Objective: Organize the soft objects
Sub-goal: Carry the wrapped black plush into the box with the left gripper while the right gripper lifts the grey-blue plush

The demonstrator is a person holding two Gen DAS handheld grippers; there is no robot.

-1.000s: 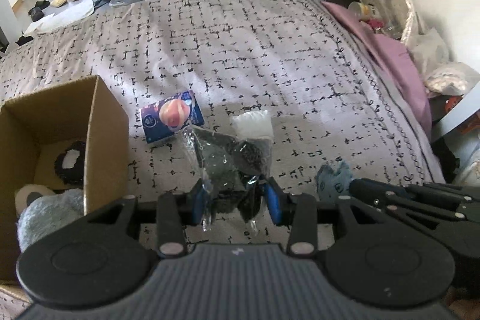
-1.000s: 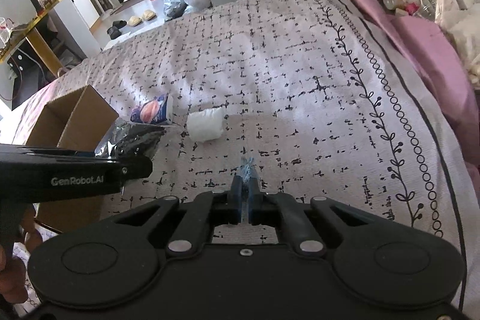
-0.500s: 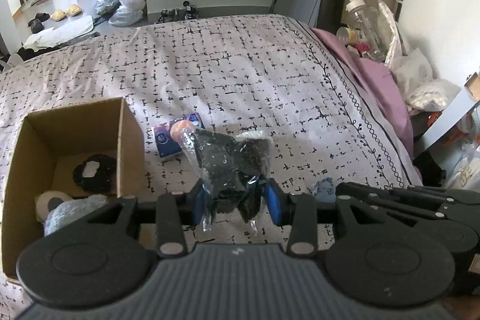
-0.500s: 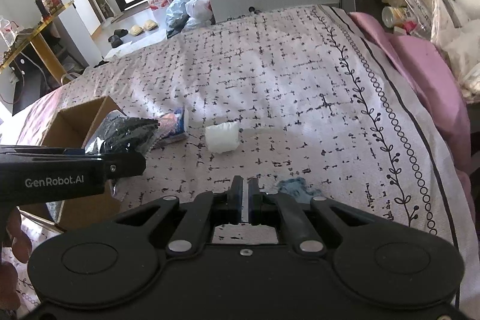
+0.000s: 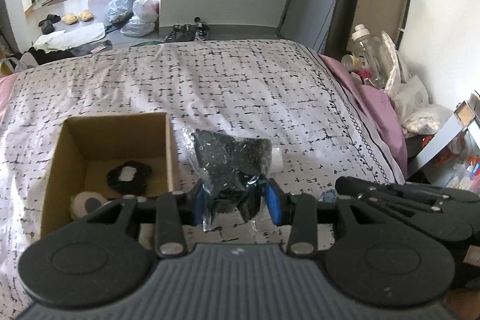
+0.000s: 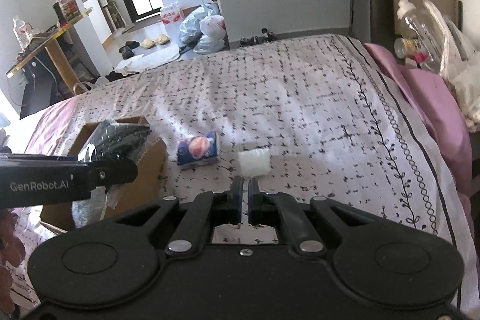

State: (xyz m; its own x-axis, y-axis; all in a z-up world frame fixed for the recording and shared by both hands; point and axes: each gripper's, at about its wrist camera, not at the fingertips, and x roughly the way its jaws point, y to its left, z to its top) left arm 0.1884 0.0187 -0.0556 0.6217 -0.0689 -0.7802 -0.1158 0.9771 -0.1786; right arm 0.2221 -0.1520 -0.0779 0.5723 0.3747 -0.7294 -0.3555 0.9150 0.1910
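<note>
- Above a patterned bed (image 5: 240, 80), the left tool (image 5: 237, 200) grips a clear plastic bag of dark fabric (image 5: 231, 161) between its blue pads, the bag lifted clear of the bedspread.
- Just left of that bag sits an open cardboard box (image 5: 169, 152), resting on the bed; inside lie a black ring-shaped item with a white centre (image 5: 129, 176) and a pale round item (image 5: 85, 201) in the near corner.
- From the right wrist view, the right tool (image 6: 244, 197) is clenched with only a thin slit between its fingers, and nothing shows between them.
- Ahead of the right tool, a white wad (image 6: 254, 161) lies on the bedspread, with a blue packet printed with a pink picture (image 6: 198, 150) just beside it, between the wad and the box.
- Beside the left tool, a bit of pale blue cloth (image 5: 328, 195) peeks out by the right tool's black frame.
- Beyond the bed, tied plastic bags (image 6: 204, 29) and slippers (image 6: 154, 41) sit on the floor.
</note>
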